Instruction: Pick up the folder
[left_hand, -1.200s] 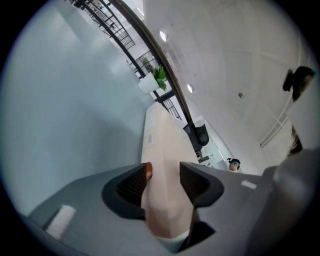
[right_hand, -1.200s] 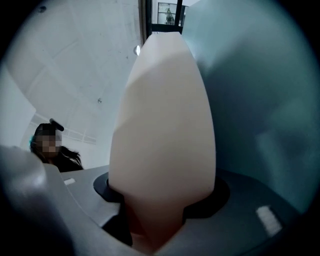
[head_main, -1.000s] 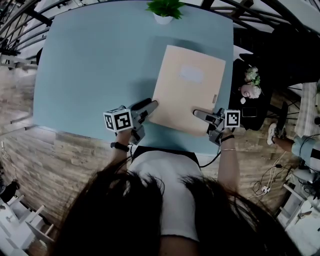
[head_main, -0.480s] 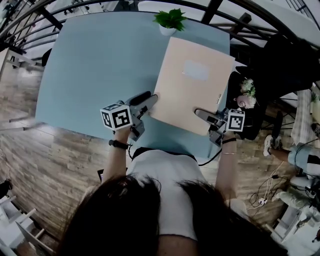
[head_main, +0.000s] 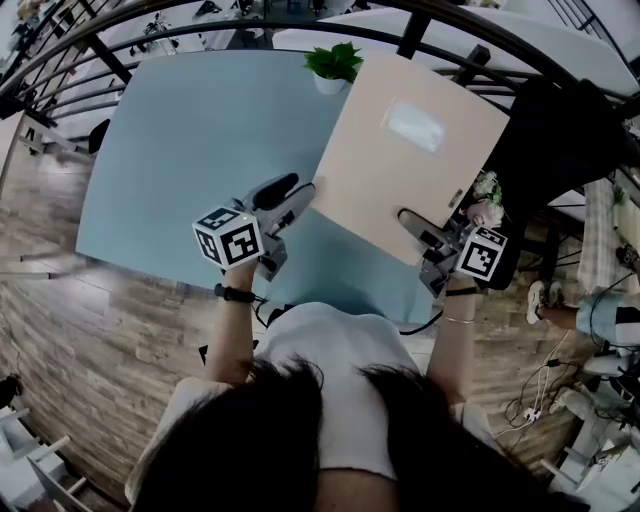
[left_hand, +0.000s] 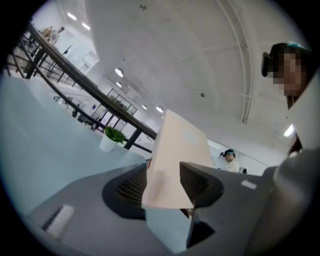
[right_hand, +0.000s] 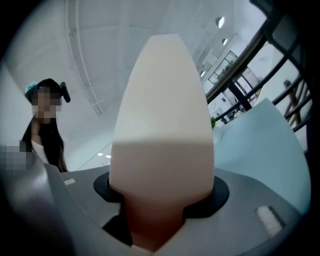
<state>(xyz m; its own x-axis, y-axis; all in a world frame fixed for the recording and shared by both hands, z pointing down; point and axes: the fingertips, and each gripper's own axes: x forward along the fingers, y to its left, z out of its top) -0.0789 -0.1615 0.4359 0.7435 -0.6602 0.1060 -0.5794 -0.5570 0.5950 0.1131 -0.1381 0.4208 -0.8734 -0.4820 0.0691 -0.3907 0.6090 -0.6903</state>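
Observation:
A pale beige folder with a small clear label hangs lifted above the light blue table, its far edge tilted up. My left gripper is shut on the folder's near left corner. On the near right edge my right gripper is shut too, and the folder fills the space between its jaws. The folder's underside is hidden in the head view.
A small potted plant in a white pot stands at the table's far edge, just left of the folder. Black railings run beyond the table. A dark side table with flowers stands to the right. Wooden floor lies to the left.
Both grippers have raised the folder off the table. Its far edge has risen and now overlaps the railing and the space past the table's far right corner.

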